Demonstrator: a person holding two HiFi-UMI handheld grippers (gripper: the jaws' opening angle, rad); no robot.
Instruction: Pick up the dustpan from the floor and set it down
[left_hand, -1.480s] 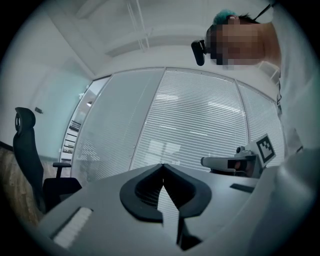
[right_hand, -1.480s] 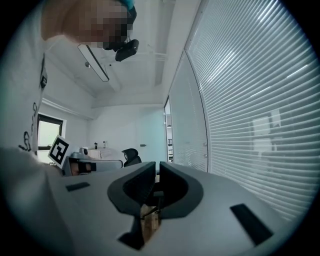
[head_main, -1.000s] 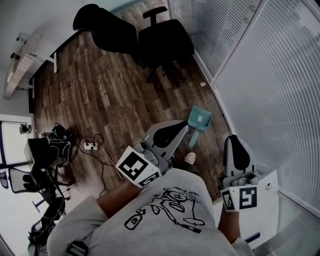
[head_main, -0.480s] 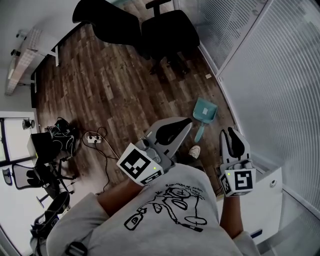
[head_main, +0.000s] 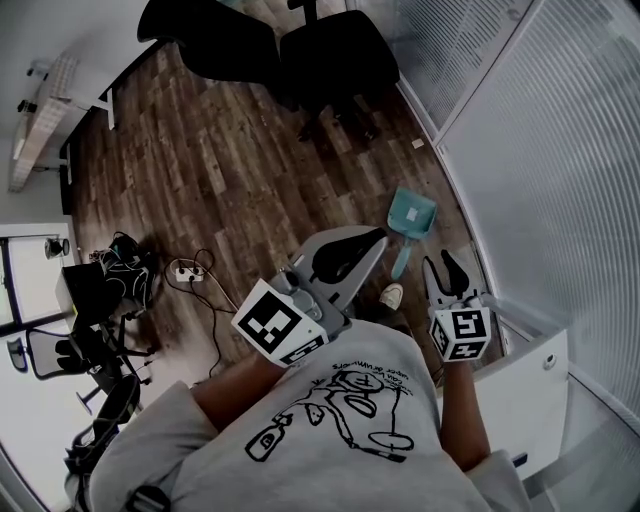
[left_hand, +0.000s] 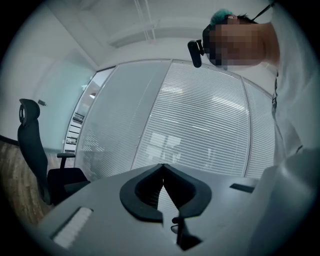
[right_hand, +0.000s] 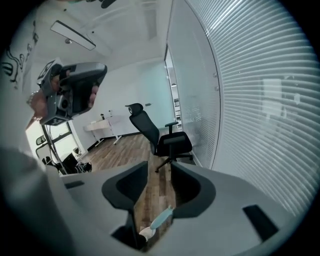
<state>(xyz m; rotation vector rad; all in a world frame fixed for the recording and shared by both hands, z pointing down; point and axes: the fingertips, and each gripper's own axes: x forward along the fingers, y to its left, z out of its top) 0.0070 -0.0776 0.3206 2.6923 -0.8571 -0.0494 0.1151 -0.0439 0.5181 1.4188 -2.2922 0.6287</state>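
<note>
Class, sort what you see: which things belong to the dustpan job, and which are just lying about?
Job:
- dustpan
- right gripper, jaws just opening, nothing between them

Lying about:
- two office chairs
- power strip

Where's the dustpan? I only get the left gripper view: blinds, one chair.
Observer: The dustpan lies on the wood floor beside the glass wall, ahead of the person's shoe.
Operator: Right gripper on it?
Observer: No. The right gripper is apart from it; its jaws have just been opening, nothing pressed between them.
Operator: Lined up?
Observer: Roughly: in the right gripper view the dustpan shows through the gap between the jaws.
</note>
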